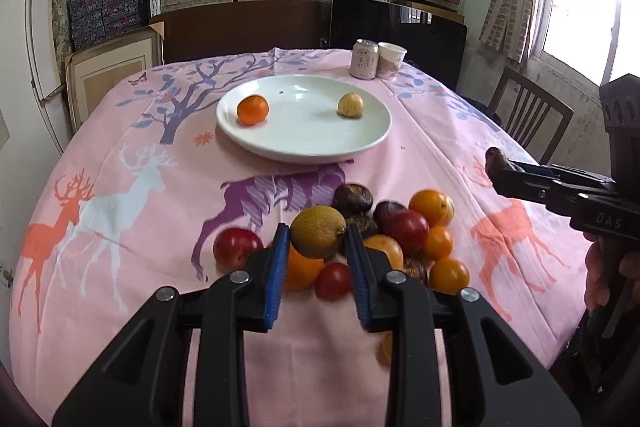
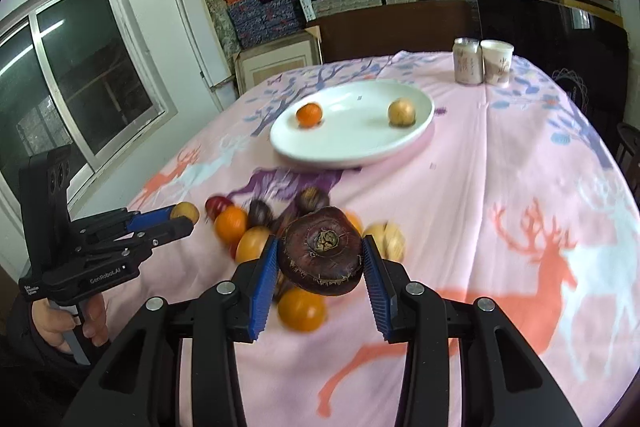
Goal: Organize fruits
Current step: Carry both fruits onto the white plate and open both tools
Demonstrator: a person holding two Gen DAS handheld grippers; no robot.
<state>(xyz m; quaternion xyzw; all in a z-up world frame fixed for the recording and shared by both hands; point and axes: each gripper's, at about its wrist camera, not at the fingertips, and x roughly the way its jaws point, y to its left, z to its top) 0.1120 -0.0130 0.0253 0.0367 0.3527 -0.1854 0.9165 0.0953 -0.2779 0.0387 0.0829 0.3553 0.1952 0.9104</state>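
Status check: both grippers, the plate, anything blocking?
Left gripper shut on yellow-brown fruit. Right gripper shut on water chestnut. White plate holds two fruits, path clear.

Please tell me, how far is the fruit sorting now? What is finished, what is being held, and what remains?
Done: the white plate already holds an orange fruit and a pale yellow fruit. In hand: the left gripper grips a yellow-brown fruit, and the right gripper grips a dark brown water chestnut. Left: most of the fruit pile still lies on the tablecloth.
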